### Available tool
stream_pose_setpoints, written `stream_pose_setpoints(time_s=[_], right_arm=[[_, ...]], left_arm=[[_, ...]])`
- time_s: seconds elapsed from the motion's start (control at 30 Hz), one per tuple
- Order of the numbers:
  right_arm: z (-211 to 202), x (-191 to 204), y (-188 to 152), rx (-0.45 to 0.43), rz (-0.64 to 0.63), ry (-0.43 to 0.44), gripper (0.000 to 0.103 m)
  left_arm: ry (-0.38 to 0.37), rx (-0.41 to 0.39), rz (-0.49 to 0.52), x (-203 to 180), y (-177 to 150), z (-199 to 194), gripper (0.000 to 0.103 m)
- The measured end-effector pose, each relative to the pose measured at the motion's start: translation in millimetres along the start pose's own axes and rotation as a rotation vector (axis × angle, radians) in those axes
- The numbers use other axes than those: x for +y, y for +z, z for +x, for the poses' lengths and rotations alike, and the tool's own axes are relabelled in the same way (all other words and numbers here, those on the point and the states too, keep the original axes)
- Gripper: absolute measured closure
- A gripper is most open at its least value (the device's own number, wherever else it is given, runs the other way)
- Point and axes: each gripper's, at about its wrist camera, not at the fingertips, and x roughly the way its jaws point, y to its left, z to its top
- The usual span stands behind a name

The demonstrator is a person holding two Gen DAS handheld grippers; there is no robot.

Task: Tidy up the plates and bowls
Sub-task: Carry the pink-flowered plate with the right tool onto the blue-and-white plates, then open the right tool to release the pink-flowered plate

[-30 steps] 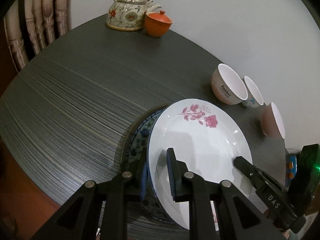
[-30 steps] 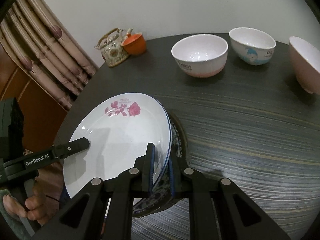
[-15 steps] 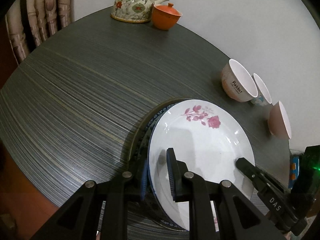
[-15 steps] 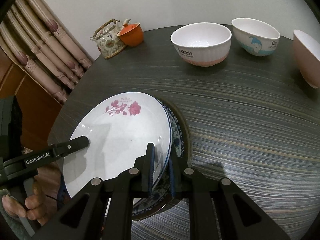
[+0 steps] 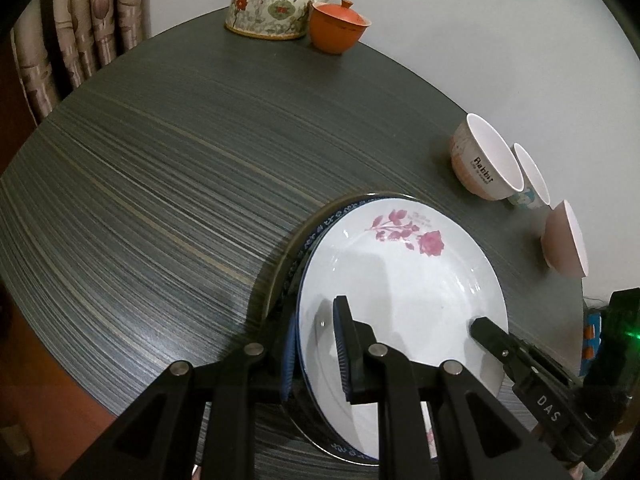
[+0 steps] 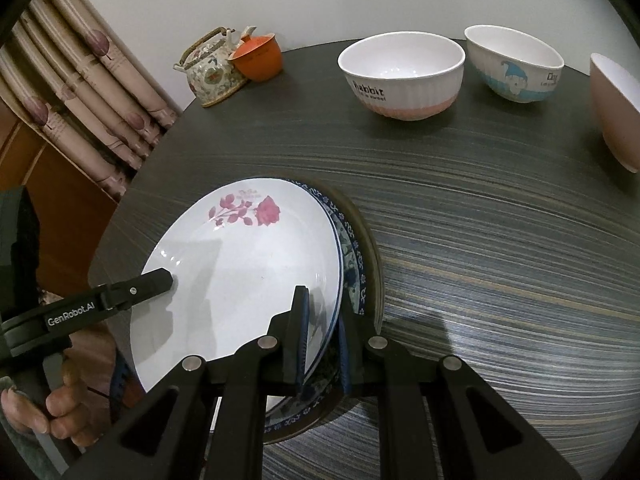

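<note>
Dark table (image 5: 168,184) | rose plate (image 5: 400,280) – rose end toward wall | both grippers' fingers (image 5: 344,352) clamped on opposite rims

Right gripper (image 6: 322,340) clamps the stacked plates' near-right rim; the rose plate (image 6: 248,276) tops the stack, left gripper (image 6: 160,280) touching its left side, three bowls beyond it

White rose-print plate (image 5: 400,280) stacked on blue-patterned plate (image 6: 354,248), three bowls (image 6: 401,74) upright beyond

Plate stack (image 5: 400,280) before bowls (image 5: 484,168)
</note>
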Motion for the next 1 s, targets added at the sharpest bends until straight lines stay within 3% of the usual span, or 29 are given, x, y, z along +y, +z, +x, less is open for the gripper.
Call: stream_pose_setpoints(time_s=[0.43,0.63,0.87,1.0], right_arm=[[1,6,4,0.026,0.011,-0.039,0.085],[3,14,7,0.041,-0.007,-0.086,0.078],[0,26,13,0.027,-0.022,-0.117,0.063],[-1,27,13,0.024,-0.025,-0.122,0.061]], left_arm=[[0.017,0.009,0.003,-3,0,3,0.084],[0.02,0.007,-0.002,0,0,0,0.084],[0.031,0.0,0.004,-1,-1,-1,0.084],[0.044,-0.006,0.011,-2,-1,-2,0.084]])
